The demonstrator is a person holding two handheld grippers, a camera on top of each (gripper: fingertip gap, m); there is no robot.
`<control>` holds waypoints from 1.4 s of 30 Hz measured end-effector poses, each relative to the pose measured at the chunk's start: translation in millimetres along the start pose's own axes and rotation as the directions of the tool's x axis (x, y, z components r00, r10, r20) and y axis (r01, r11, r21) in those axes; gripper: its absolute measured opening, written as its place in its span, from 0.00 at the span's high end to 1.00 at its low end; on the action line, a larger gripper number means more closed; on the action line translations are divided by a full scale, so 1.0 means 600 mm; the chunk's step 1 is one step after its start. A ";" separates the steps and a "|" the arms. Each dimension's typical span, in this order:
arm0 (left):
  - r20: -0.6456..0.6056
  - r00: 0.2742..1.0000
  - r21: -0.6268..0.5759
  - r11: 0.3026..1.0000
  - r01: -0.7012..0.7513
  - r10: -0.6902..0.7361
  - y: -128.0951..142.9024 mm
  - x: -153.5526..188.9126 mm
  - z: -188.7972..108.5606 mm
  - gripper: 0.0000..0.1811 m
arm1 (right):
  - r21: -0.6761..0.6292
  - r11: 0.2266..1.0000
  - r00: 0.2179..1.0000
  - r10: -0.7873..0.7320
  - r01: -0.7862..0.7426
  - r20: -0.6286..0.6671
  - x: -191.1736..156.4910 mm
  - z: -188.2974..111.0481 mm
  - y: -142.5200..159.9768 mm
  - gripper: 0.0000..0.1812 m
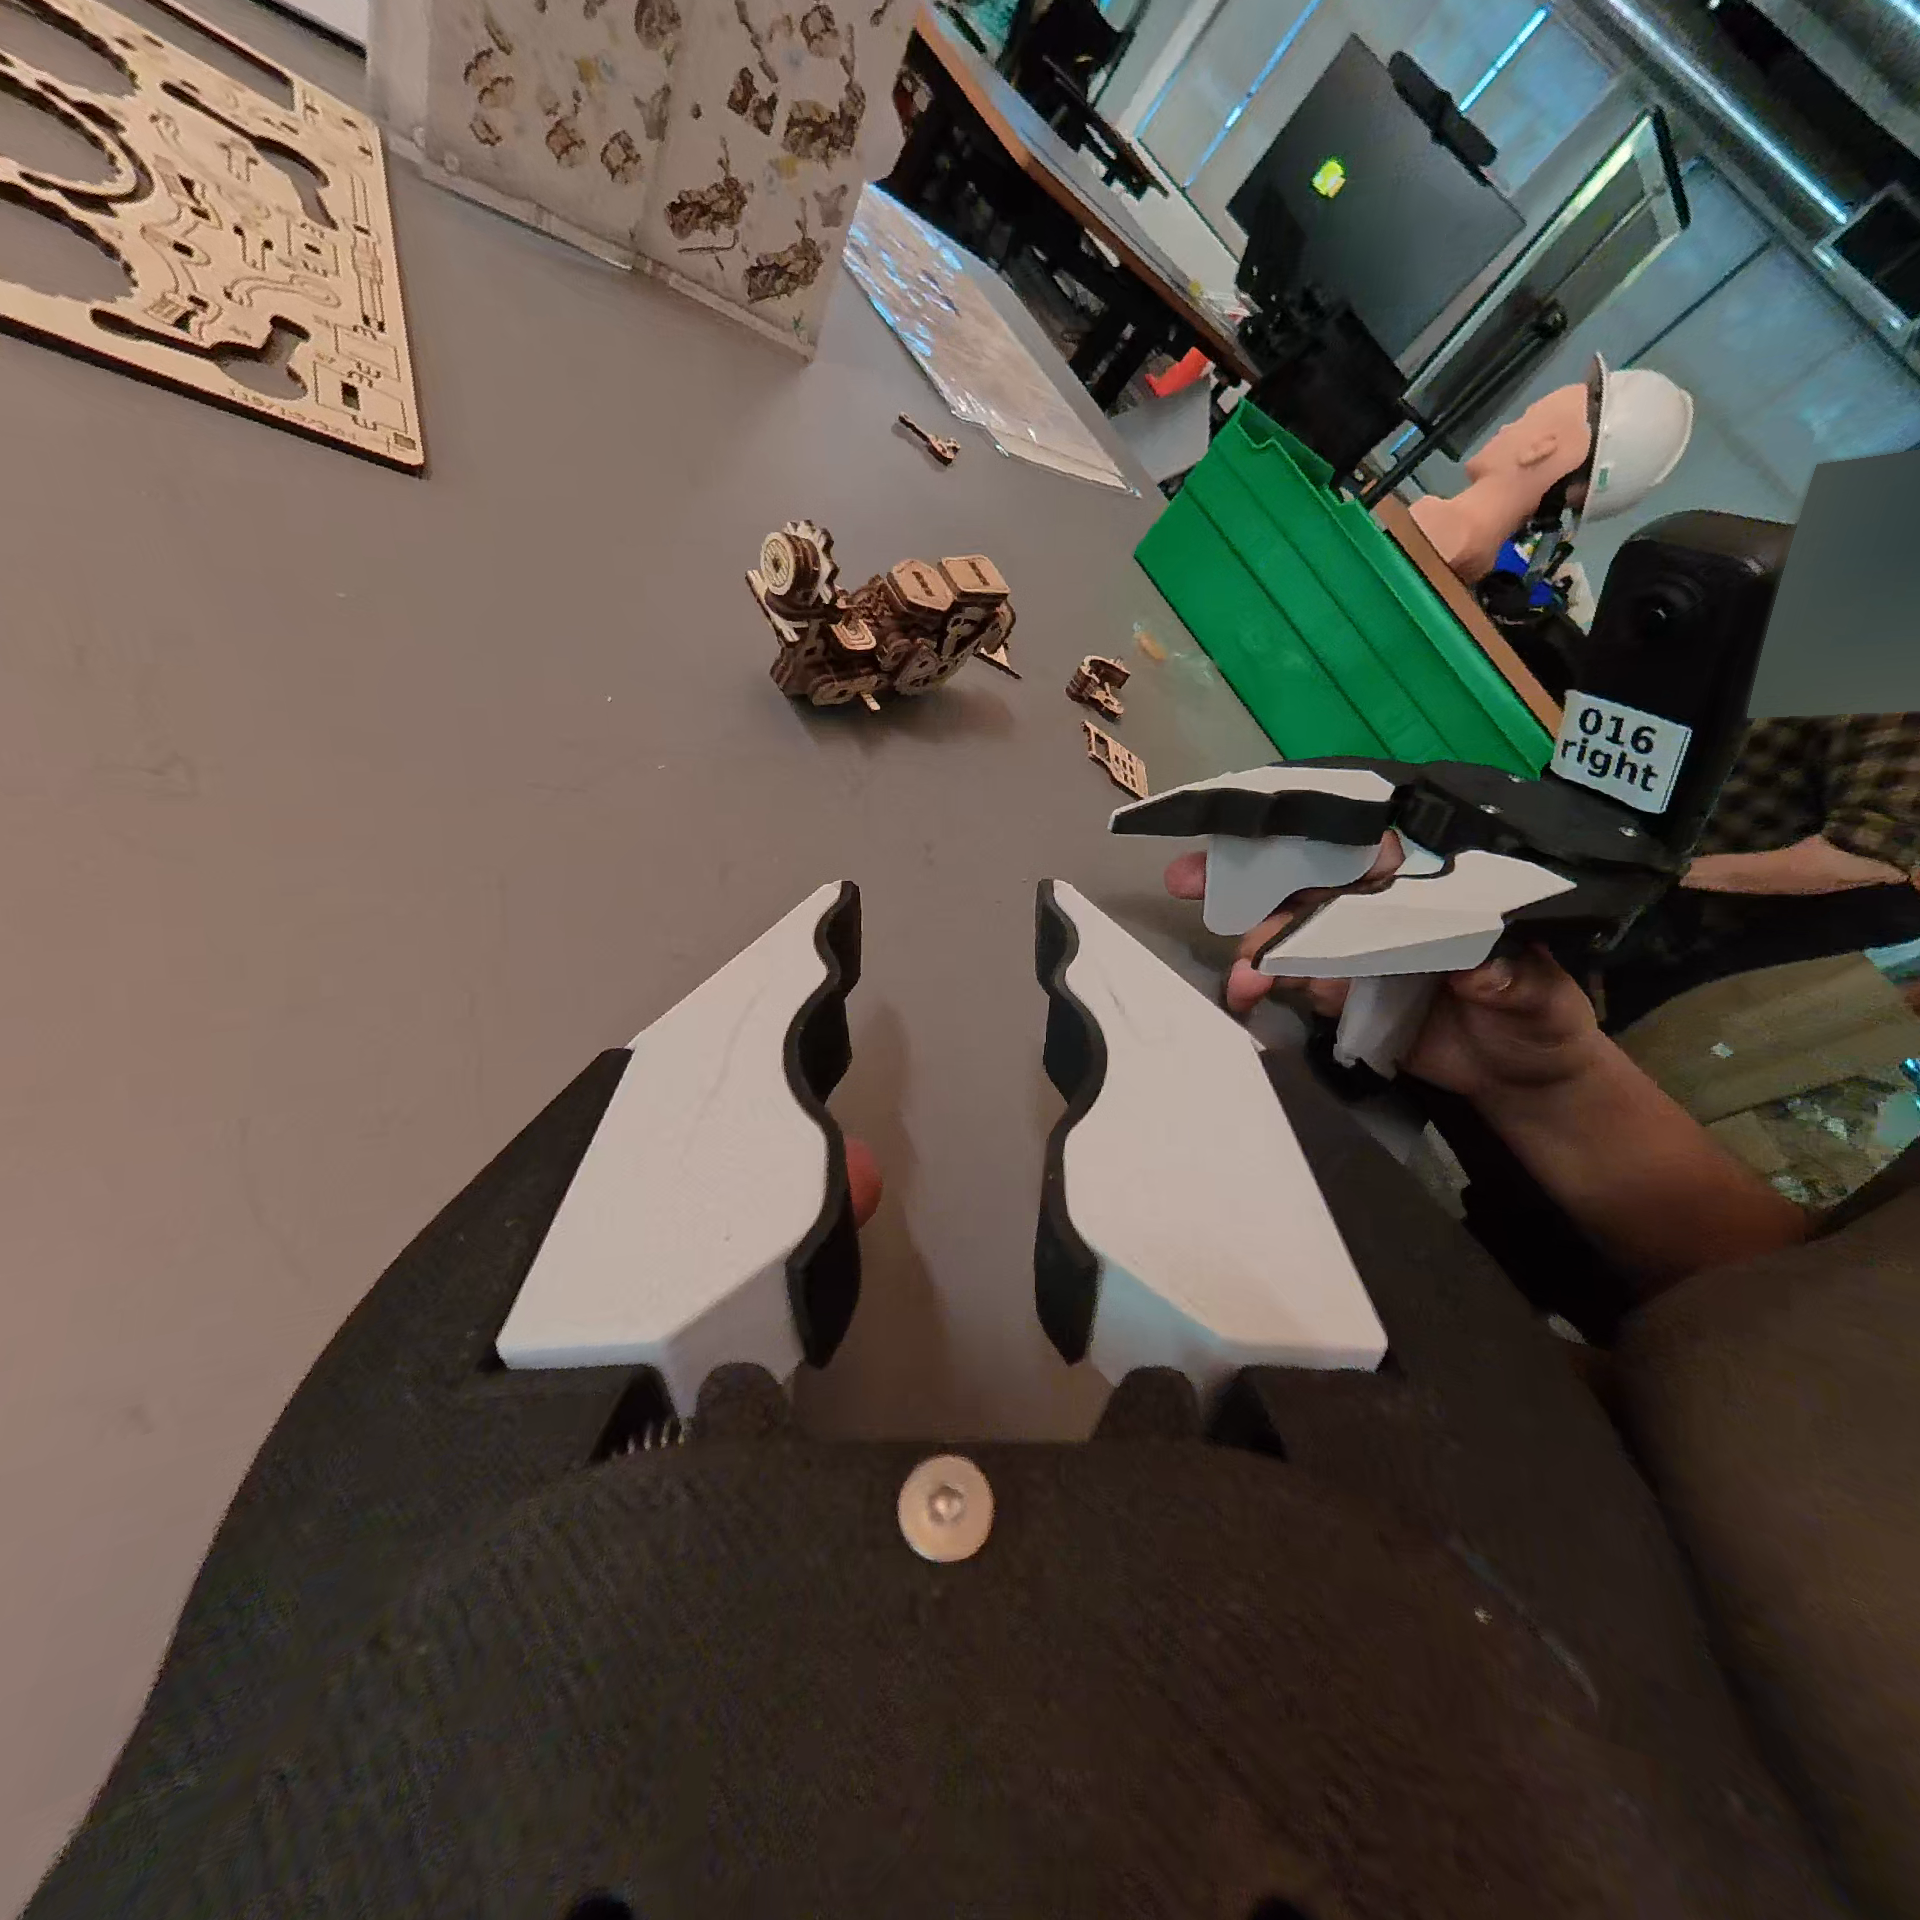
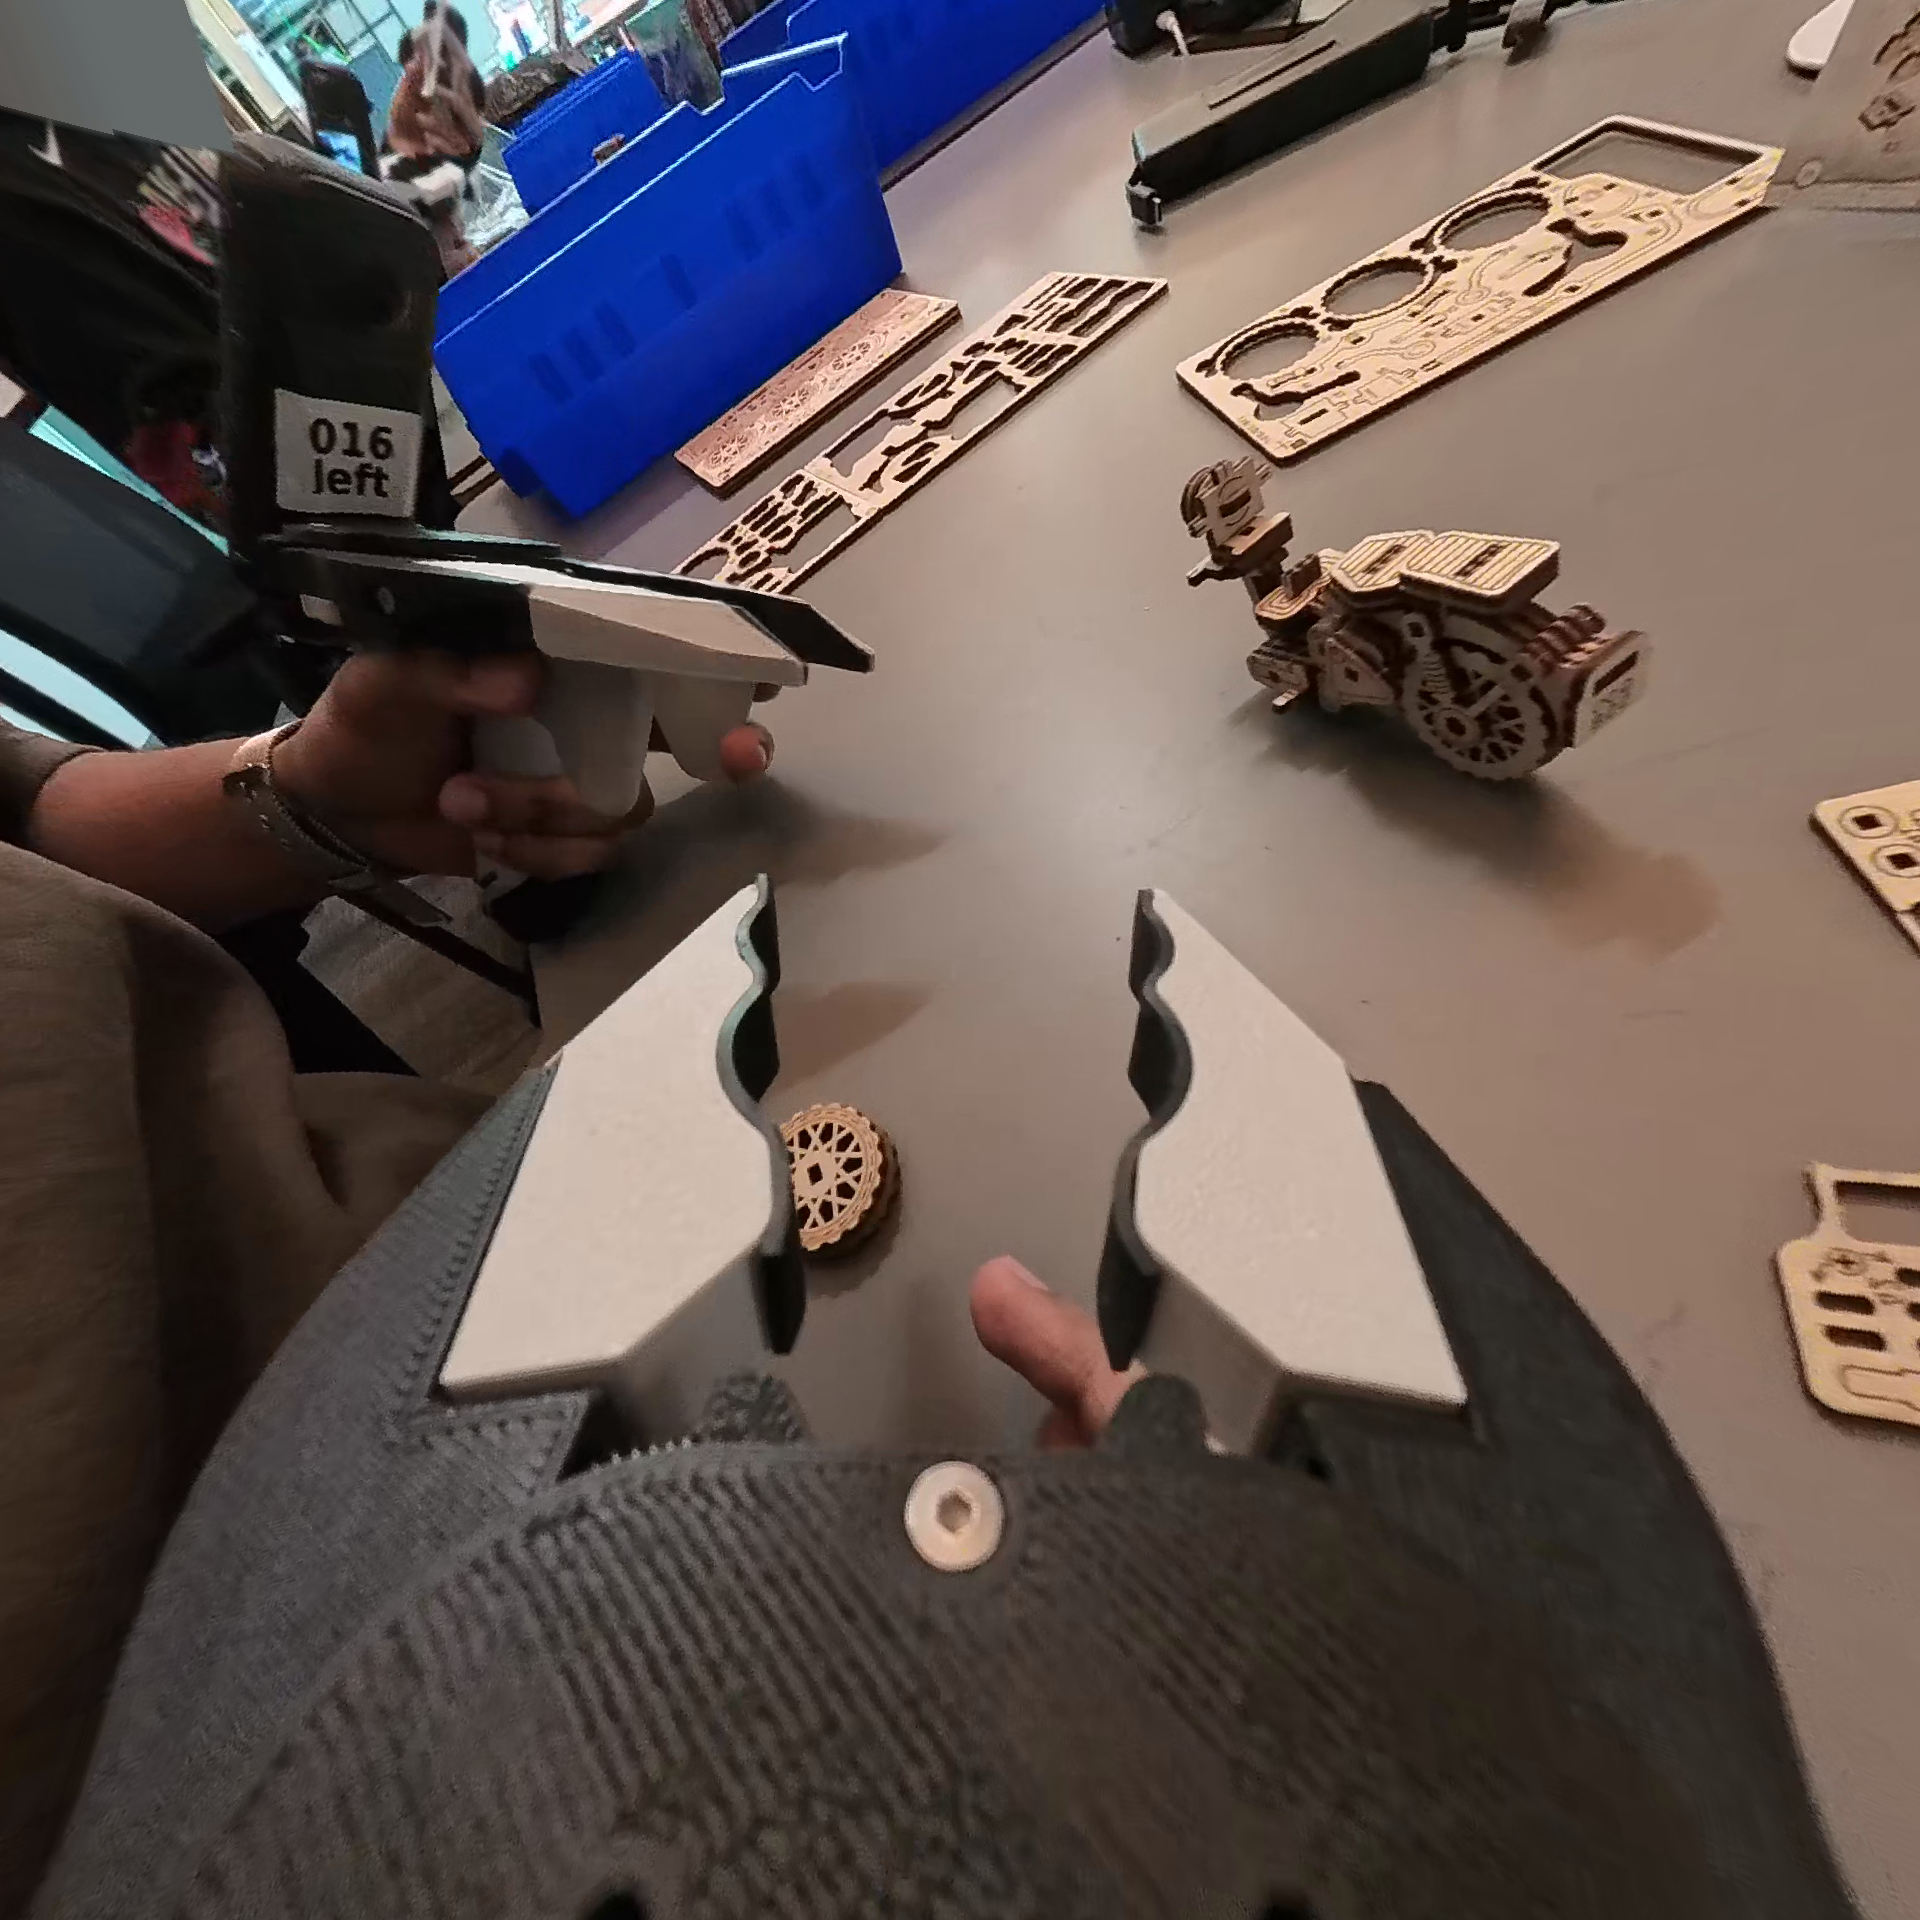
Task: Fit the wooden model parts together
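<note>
A part-built wooden motorcycle model (image 1: 878, 623) stands on the grey table (image 1: 312, 831), ahead of both grippers; it also shows in the right wrist view (image 2: 1423, 649). A loose wooden wheel (image 2: 840, 1195) lies flat on the table beside my right gripper's left finger. My left gripper (image 1: 948, 899) is open and empty above the table. My right gripper (image 2: 954, 904) is open and empty, with the wheel low between its fingers. Each gripper also shows in the other's view: the right one (image 1: 1174, 831), the left one (image 2: 831, 649).
Small wooden pieces (image 1: 1099, 686) lie right of the model. Punched-out wooden sheets (image 1: 208, 239) (image 2: 1475, 291) lie farther back, more (image 2: 1860, 1288) at the right. A green bin (image 1: 1340, 613) and a blue bin (image 2: 675, 301) stand at the table's sides. An instruction sheet (image 1: 665, 145) lies at the back.
</note>
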State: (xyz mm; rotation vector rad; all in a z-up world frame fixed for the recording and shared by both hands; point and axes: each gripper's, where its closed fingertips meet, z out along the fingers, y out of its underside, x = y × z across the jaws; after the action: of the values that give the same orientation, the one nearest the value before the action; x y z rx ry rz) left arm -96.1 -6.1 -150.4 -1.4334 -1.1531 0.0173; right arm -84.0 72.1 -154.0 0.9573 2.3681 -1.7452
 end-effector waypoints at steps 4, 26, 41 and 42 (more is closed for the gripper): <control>0.011 1.000 -0.020 1.000 0.021 -0.021 0.005 -0.006 0.001 0.84 | -0.001 1.000 1.000 0.019 -0.019 0.003 0.003 0.000 0.000 0.63; 0.005 0.995 -0.040 0.995 0.096 -0.096 0.007 -0.017 0.005 0.84 | -0.016 0.996 0.996 0.085 -0.085 0.027 0.009 0.002 0.002 0.63; -0.026 0.996 -0.066 0.994 0.086 -0.088 0.009 -0.012 0.009 0.83 | 0.036 0.997 0.990 -0.065 0.070 -0.123 0.036 -0.005 -0.019 0.69; -0.027 0.996 -0.066 0.994 0.087 -0.089 0.009 -0.012 0.010 0.83 | 0.038 0.995 0.986 -0.085 0.091 -0.145 0.039 -0.006 -0.021 0.70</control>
State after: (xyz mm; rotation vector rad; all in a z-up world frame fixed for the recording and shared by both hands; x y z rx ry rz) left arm -99.9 -5.0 -160.1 -1.4344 -1.2008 -0.1036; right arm -108.3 83.8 -151.1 1.0320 2.5046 -1.8266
